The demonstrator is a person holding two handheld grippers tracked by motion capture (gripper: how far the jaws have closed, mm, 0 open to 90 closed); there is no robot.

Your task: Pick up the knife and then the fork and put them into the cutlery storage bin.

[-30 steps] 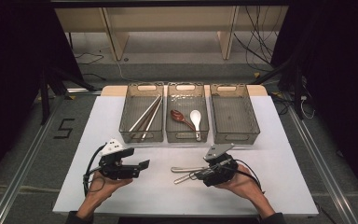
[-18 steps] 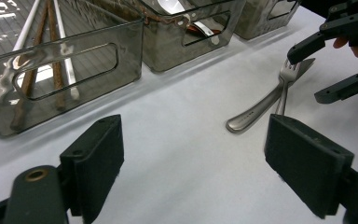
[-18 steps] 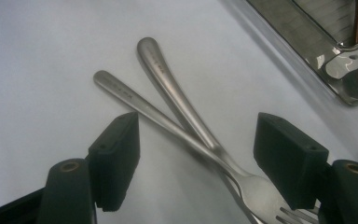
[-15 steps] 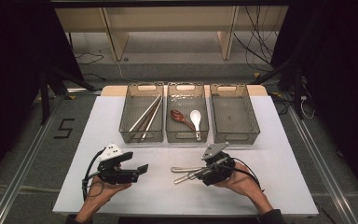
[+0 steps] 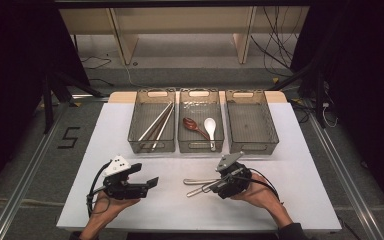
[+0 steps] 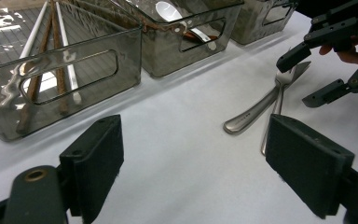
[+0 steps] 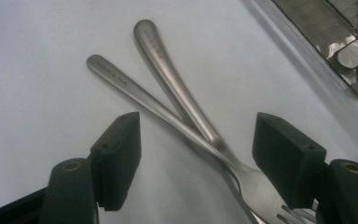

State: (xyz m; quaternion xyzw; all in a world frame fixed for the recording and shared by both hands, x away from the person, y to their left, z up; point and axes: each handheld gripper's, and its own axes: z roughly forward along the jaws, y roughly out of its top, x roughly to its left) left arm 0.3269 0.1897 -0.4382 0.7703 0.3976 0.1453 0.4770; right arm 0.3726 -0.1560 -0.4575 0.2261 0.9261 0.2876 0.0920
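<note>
At the far left of the white table [image 5: 290, 165] we see our left gripper [image 5: 147, 184] held low over the cloth near the front edge, its jaws spread wide with bare table between them. In the left gripper view those two black pads frame open tabletop, and the two metal forks [image 6: 261, 109] lie just past the right-hand pad. Behind it, along the back of the table, stands a row of three smoky clear bins: the left bin [image 5: 151, 145] holds chopsticks [image 5: 156, 122] lying lengthwise, the middle bin [image 5: 201, 145] holds a brown spoon [image 5: 194, 126] beside a white spoon [image 5: 210, 129], and the right bin [image 5: 252, 145] is the last in the row. Moving right along the front, the two forks [image 5: 200, 185] rest on the table, handles pointing toward our left gripper and crossed over each other — touching where they cross. Our right gripper [image 5: 215, 186] sits over their tine ends, jaws wide apart; in the right gripper view the forks [image 7: 182, 121] run up between the two pads, yet neither pad presses on them — the metal lies free on the cloth.
</note>
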